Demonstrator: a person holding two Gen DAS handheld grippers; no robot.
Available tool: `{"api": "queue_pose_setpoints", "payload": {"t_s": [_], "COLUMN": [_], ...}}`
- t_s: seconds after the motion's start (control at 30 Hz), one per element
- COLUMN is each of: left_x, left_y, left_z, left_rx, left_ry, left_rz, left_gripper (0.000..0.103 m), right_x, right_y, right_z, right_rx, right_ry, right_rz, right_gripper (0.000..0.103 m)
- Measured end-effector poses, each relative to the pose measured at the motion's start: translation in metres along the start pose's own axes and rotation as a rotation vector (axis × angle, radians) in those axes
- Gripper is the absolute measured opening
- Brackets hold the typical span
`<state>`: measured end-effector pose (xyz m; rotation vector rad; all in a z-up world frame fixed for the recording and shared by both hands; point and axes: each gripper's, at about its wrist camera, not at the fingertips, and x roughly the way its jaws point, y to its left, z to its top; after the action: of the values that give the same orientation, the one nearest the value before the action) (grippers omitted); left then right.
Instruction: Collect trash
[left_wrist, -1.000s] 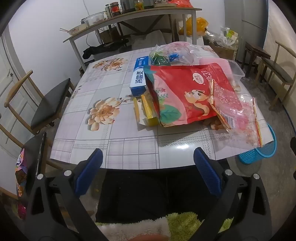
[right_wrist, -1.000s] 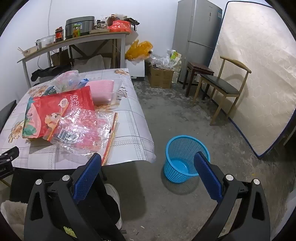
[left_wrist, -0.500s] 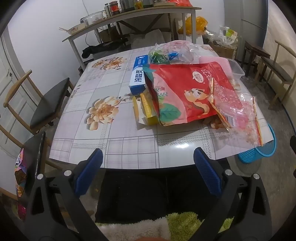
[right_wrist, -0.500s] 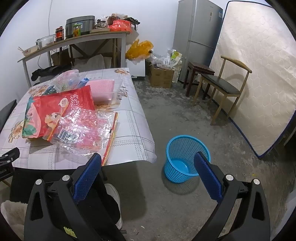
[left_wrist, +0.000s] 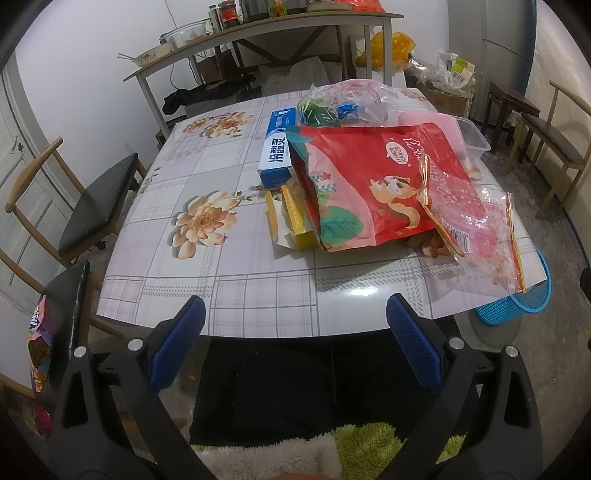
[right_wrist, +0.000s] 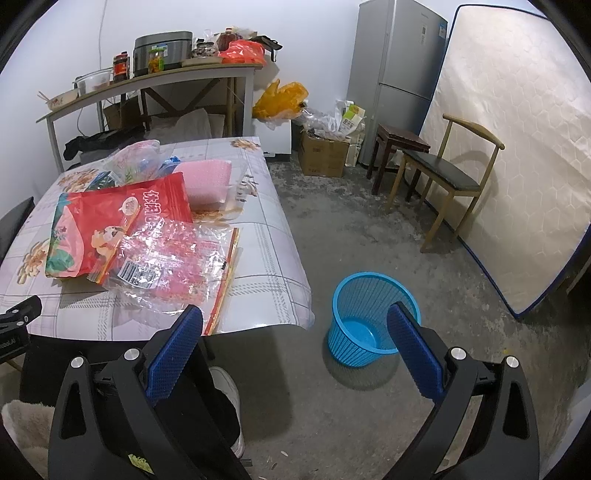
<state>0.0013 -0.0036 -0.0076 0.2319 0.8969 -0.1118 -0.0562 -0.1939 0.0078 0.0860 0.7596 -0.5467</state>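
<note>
A pile of trash lies on the flowered table (left_wrist: 221, 280): a big red snack bag (left_wrist: 373, 188) (right_wrist: 110, 221), a clear red-printed wrapper (left_wrist: 476, 229) (right_wrist: 173, 262) hanging over the near right corner, a yellow box (left_wrist: 295, 225), a blue-white box (left_wrist: 277, 147) and a clear bag of packets (left_wrist: 343, 103). A blue mesh bin (right_wrist: 373, 317) (left_wrist: 517, 306) stands on the floor right of the table. My left gripper (left_wrist: 295, 339) hovers open before the table's near edge. Also open, my right gripper (right_wrist: 295, 343) hangs over the floor between table corner and bin. Neither holds anything.
Wooden chairs stand left of the table (left_wrist: 96, 199) and at the right wall (right_wrist: 450, 177). Also at the right are a leaning mattress (right_wrist: 517, 147), a fridge (right_wrist: 399, 74) and a dark stool (right_wrist: 399, 144). A shelf table (right_wrist: 155, 81) with jars stands behind. A person's dark-trousered legs (left_wrist: 288, 391) are below.
The left wrist view has crept slightly toward the table. The right view has barely shifted. Both grippers stay open and empty.
</note>
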Motion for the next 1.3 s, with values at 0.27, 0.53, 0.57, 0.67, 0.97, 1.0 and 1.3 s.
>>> {"api": "queue_pose_setpoints", "payload": {"t_s": [0.27,0.53,0.57,0.67,0.97,1.0,1.3], "left_x": [0.0,0.003,0.003,0.005,0.008,0.009,0.01], "left_y": [0.001,0.005,0.005,0.006,0.006,0.006,0.004], "left_z": [0.0,0.003,0.003,0.003,0.002,0.001,0.0], "left_rx": [0.0,0.001,0.001,0.002,0.003,0.004,0.009], "left_ry": [0.0,0.005,0.005,0.006,0.01,0.011,0.023], "left_rz": [-0.001,-0.003,-0.003,-0.002,-0.002,-0.001,0.0], "left_gripper": [0.094,0.094,0.094,0.094,0.094,0.094,0.094], "right_x": [0.0,0.0,0.0,0.0,0.003,0.003,0.005], "right_y": [0.0,0.001,0.001,0.001,0.003,0.003,0.001], "right_z": [0.002,0.002,0.002,0.002,0.001,0.001,-0.001], "right_rx": [-0.001,-0.002,-0.002,-0.002,-0.001,-0.002,0.0], "right_ry": [-0.001,0.0,0.0,0.001,0.006,0.006,0.012], "right_rz": [0.002,0.002,0.002,0.002,0.003,0.003,0.005], "right_gripper": [0.097,0.097,0.097,0.097,0.097,0.097,0.097]}}
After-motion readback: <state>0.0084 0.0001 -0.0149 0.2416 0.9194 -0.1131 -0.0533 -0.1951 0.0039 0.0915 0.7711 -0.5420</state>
